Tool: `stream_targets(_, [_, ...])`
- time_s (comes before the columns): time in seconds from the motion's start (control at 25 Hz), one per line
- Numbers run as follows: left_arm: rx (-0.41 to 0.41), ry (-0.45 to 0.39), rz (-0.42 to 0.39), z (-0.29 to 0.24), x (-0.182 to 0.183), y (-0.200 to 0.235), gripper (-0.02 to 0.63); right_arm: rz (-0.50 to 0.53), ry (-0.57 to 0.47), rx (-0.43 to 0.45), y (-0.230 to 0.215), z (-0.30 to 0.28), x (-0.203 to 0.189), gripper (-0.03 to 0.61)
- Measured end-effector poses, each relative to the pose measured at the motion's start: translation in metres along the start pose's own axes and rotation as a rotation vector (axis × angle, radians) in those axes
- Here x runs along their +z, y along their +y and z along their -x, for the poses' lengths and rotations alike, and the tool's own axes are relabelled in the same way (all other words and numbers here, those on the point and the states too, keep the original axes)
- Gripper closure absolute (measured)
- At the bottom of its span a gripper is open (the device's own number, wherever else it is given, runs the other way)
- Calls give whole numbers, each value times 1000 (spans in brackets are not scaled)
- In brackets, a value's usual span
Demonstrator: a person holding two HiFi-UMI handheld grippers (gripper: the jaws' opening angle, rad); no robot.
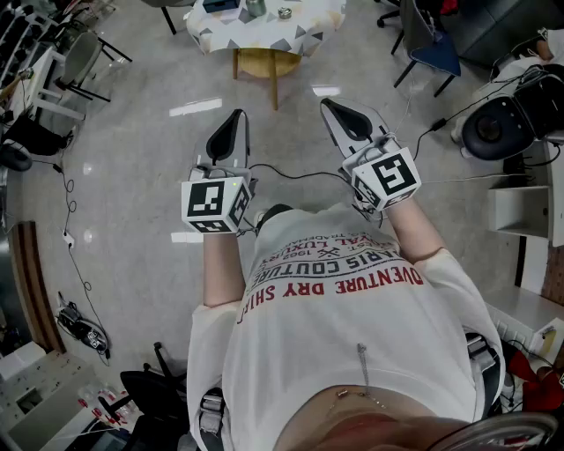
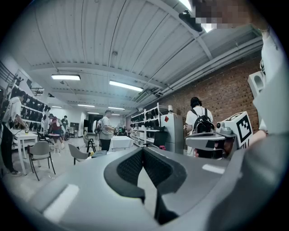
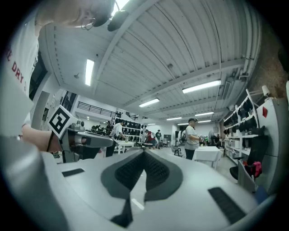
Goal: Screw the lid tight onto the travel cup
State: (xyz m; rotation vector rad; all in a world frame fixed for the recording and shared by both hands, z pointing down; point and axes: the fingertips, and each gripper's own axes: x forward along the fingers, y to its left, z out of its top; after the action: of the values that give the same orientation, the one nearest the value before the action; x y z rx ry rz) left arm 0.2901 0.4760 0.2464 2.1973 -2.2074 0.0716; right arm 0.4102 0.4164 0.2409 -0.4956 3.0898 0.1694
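A table with a patterned cloth [image 1: 304, 35] stands far ahead at the top of the head view. On it are a small greenish cylinder [image 1: 256, 8], perhaps the travel cup, and a small round piece [image 1: 285, 13]; both are too small to tell for sure. My left gripper [image 1: 236, 116] and right gripper [image 1: 328, 104] are held up close to my chest, pointing forward over the floor, well short of the table. Both are shut with nothing between the pads. The left gripper [image 2: 143, 150] and the right gripper [image 3: 144, 152] look out across the room at ceiling height.
A yellow stool [image 1: 264, 63] sits under the table. A blue chair [image 1: 436, 48] and a black round device [image 1: 498, 128] are at the right. Cables run across the floor [image 1: 75, 238] at the left. People, white tables and shelving [image 2: 149, 124] show in both gripper views.
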Motion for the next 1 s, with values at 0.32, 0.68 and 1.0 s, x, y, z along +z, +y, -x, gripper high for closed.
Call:
stream_targets(0.32, [8, 4, 8, -4, -2, 6, 601, -13, -1, 4, -3, -5, -3, 589])
stream_targets(0.68, [-42, 34, 22, -20, -14, 2, 601, -21, 17, 21, -15, -12, -14, 589])
stream_targets(1.0, [-49, 81, 24, -48, -28, 28, 379, -37, 38, -6, -39, -46, -25, 376])
